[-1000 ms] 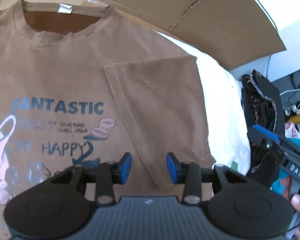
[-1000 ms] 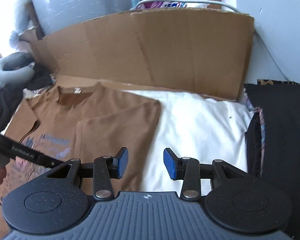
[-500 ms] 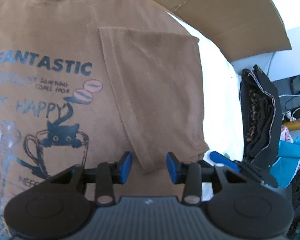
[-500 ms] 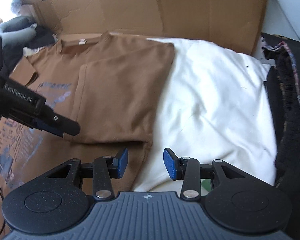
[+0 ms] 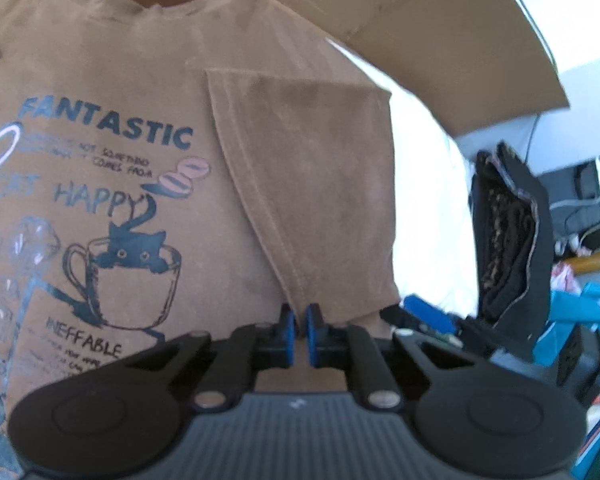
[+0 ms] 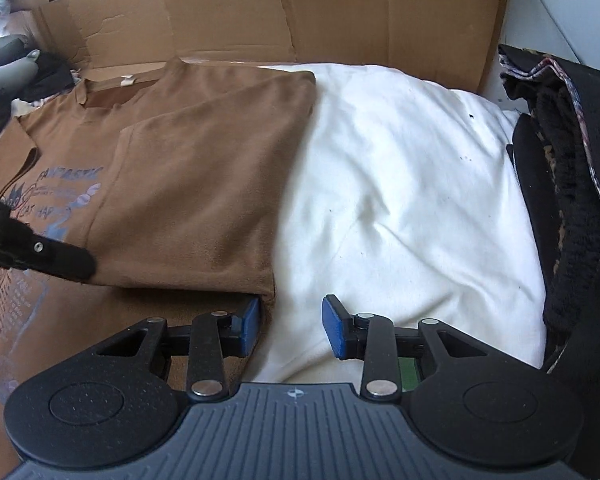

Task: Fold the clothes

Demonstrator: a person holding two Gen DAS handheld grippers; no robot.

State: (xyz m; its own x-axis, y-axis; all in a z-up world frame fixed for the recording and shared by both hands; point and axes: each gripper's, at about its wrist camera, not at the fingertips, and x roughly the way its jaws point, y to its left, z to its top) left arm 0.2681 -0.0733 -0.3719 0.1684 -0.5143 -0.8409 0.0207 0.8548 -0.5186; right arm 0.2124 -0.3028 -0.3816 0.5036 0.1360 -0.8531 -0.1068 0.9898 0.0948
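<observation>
Shirt [image 5: 120,128], brown with a printed front, lies face up on the white bedding [image 6: 400,184], collar at the far end. Its right sleeve [image 5: 312,184] is folded inward over the chest.

My left claw [image 5: 301,332] is pinched nearly shut at the near tip of that folded sleeve; its pads appear to catch the hem, though how much cloth sits between them I cannot tell. My right claw [image 6: 290,330] stands open, low at the near right corner of the fold, one pad beside the brown edge and the other over the bedding.

Risks, as I judge them:
- Left hold looks thin; any pull may slip it off and let the sleeve spring out.
- Right claw, closing here, may gather bedding along with the shirt.
- Uneven lifting would skew the fold line.
- Dark pile of clothes [image 6: 560,184] at the right edge could snag a wide swing.
</observation>
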